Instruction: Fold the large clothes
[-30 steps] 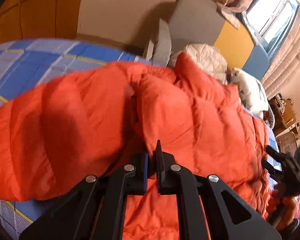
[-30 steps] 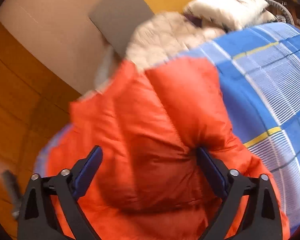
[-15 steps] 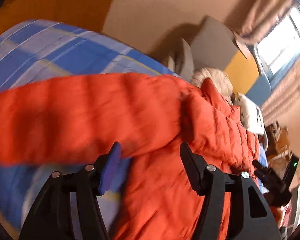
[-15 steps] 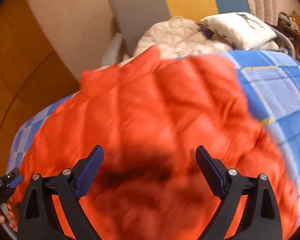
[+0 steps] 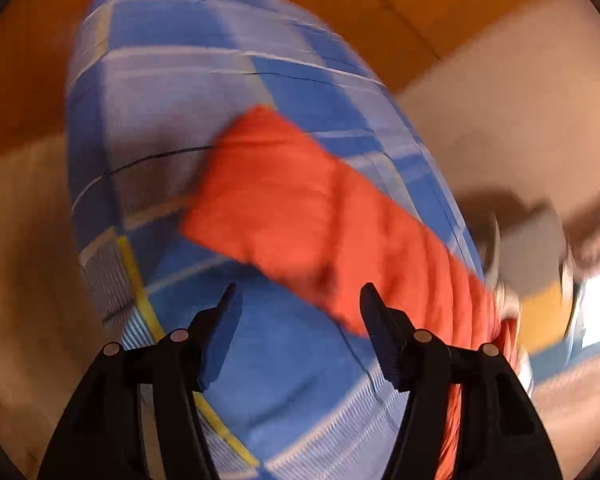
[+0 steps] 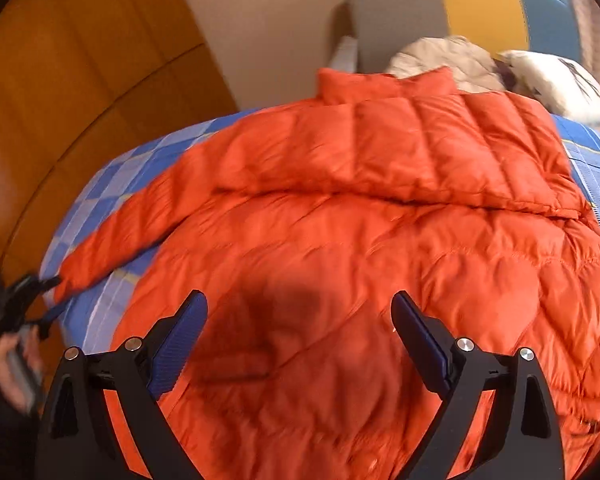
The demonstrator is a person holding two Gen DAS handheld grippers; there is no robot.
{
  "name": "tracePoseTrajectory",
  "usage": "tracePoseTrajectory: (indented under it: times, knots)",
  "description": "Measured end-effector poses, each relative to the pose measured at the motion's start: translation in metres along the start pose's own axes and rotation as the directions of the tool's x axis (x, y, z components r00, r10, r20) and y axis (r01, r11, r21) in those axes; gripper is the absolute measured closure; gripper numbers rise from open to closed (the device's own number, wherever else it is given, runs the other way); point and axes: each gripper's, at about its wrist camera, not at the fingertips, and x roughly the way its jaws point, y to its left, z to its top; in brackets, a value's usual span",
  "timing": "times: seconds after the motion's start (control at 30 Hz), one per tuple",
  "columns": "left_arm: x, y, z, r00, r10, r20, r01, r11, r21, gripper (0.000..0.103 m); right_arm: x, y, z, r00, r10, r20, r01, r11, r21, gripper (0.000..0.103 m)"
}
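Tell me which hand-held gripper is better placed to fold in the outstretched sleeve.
Left. The left hand-held gripper is open beside the sleeve end; the right hand-held gripper hovers open over the jacket body.

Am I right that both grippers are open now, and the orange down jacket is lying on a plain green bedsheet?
Not quite: the bedsheet is blue plaid, as the right wrist view shows. The rest holds: the left gripper and right gripper are open, and the orange down jacket lies on it.
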Motion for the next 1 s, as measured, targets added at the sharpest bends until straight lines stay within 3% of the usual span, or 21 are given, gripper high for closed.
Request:
tracePoseTrajectory:
  times: [0.1,0.17,0.23,0.27,0.33,0.4,0.47,0.53,0.63,0.67,0.73,0.83,0.9,1.0]
  knots:
    - [0.013,0.012,0.009,0.999,-0.003,0.032,0.006,0.996,-0.089,0.050,-0.012,0.002,-0.012,1.000,0.002,-0.002,-0.002,1.000,-0.023,0.011]
    - [0.024,0.012,0.016,0.999,-0.004,0.032,0.007,0.996,-0.086,0.082,-0.019,-0.002,-0.019,1.000,-0.007,-0.002,0.006,1.000,-0.009,0.011]
    - [0.030,0.007,0.021,0.999,-0.044,0.020,0.046,0.995,-0.086,0.094,-0.025,-0.009,-0.026,1.000,-0.007,-0.007,0.007,1.000,0.007,0.010]
    - [0.026,-0.006,0.023,0.999,-0.030,0.045,0.031,0.999,-0.035,0.095,-0.026,-0.012,-0.029,1.000,-0.018,-0.010,0.019,1.000,0.008,0.011]
    - [0.016,-0.038,0.023,0.995,-0.069,0.070,0.063,0.994,0.088,0.096,-0.030,-0.015,-0.032,1.000,-0.024,-0.007,0.024,1.000,0.015,0.010]
    - [0.001,-0.075,0.016,0.988,-0.125,0.093,0.102,0.970,0.221,0.096,-0.031,-0.022,-0.032,1.000,-0.024,-0.004,0.024,0.999,0.034,0.011]
    - [-0.010,-0.117,0.005,0.971,-0.227,0.074,0.189,0.920,0.342,0.096,-0.031,-0.029,-0.032,1.000,-0.023,-0.011,0.024,0.998,0.051,0.011]
    - [-0.021,-0.162,-0.014,0.946,-0.322,0.050,0.262,0.843,0.470,0.096,-0.032,-0.035,-0.031,1.000,-0.017,-0.007,0.018,0.998,0.063,0.010]
    - [-0.029,-0.234,-0.066,0.883,-0.459,-0.098,0.415,0.665,0.621,0.096,-0.034,-0.044,-0.029,1.000,-0.013,-0.005,0.013,0.997,0.076,0.011]
    - [-0.028,-0.250,-0.082,0.870,-0.474,-0.134,0.438,0.620,0.651,0.096,-0.035,-0.047,-0.028,1.000,-0.010,-0.001,0.010,0.996,0.086,0.011]
    - [-0.018,-0.286,-0.130,0.839,-0.480,-0.258,0.500,0.490,0.714,0.096,-0.037,-0.060,-0.023,1.000,0.012,0.010,-0.013,0.992,0.129,0.011]
    - [0.013,-0.311,-0.193,0.843,-0.391,-0.370,0.511,0.366,0.777,0.095,-0.040,-0.081,-0.015,0.997,0.062,0.034,-0.068,0.975,0.211,0.011]
    - [0.039,-0.314,-0.224,0.854,-0.311,-0.418,0.510,0.333,0.793,0.092,-0.040,-0.094,-0.007,0.996,0.080,0.047,-0.090,0.963,0.253,0.011]
    - [0.070,-0.307,-0.248,0.869,-0.221,-0.443,0.494,0.323,0.807,0.088,-0.038,-0.106,0.007,0.989,0.131,0.066,-0.144,0.945,0.293,0.012]
